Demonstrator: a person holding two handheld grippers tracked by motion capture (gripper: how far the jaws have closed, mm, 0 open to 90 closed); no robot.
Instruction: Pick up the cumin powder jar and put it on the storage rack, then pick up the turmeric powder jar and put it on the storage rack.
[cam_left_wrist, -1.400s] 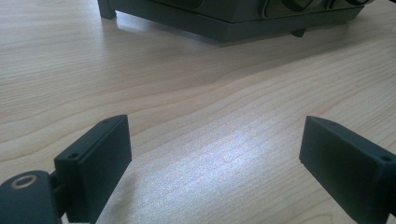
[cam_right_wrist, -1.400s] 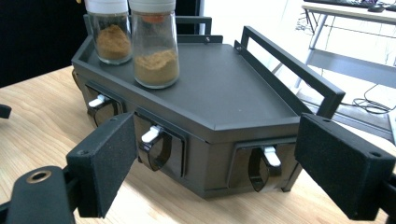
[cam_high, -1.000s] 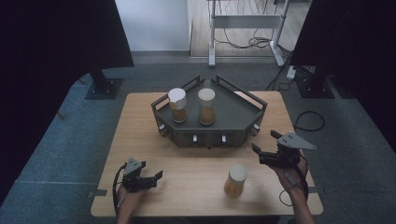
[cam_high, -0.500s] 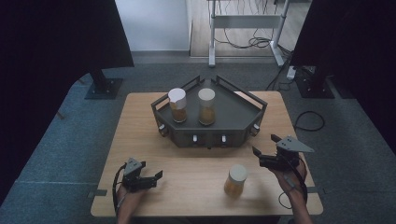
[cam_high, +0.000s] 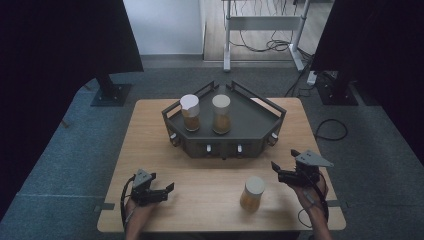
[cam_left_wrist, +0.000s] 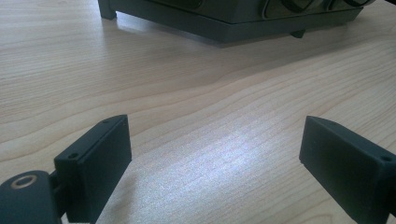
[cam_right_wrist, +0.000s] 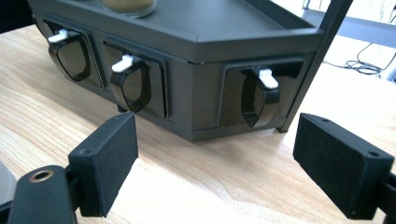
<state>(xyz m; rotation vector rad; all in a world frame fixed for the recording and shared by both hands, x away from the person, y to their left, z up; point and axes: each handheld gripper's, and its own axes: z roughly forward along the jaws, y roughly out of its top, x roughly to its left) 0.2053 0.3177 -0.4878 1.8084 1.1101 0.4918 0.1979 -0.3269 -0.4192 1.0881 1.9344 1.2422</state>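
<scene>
wooden table (cam_high: 210, 200) on grey carpet, dark curtains at upper left and upper right of the high view, desk legs and cables at top centre.

right gripper (cam_high: 286, 166) at lower right of the high view, fingers (cam_right_wrist: 107, 161) apart with nothing between them, only bare wood and the dark rack's front in the right gripper view. pointed up and to the left in the frame, toward the rack rather than toward the jar. loose jar (cam_high: 252, 193) standing upright on the table just below and left of those fingers, near but apart, white lid on top, brownish contents, long axis vertical. pale blur at the lower left corner of the right gripper view likely that lid, hard to tell.

left gripper (cam_high: 170, 189) at lower left of the high view, fingers (cam_left_wrist: 95, 165) likewise spread and empty, aimed right along the table; jar well to its right. nearer by far to the jar: the right hand. probably calls for swinging the right fingers down and left in the frame to straddle the jar from the side.

farther out, dark rack (cam_high: 260, 120) at centre, two more jars (cam_high: 190, 113) upright on its deck at the left half, right half of the deck bare. white-tipped latches (cam_right_wrist: 265, 78) along the front panels.
</scene>
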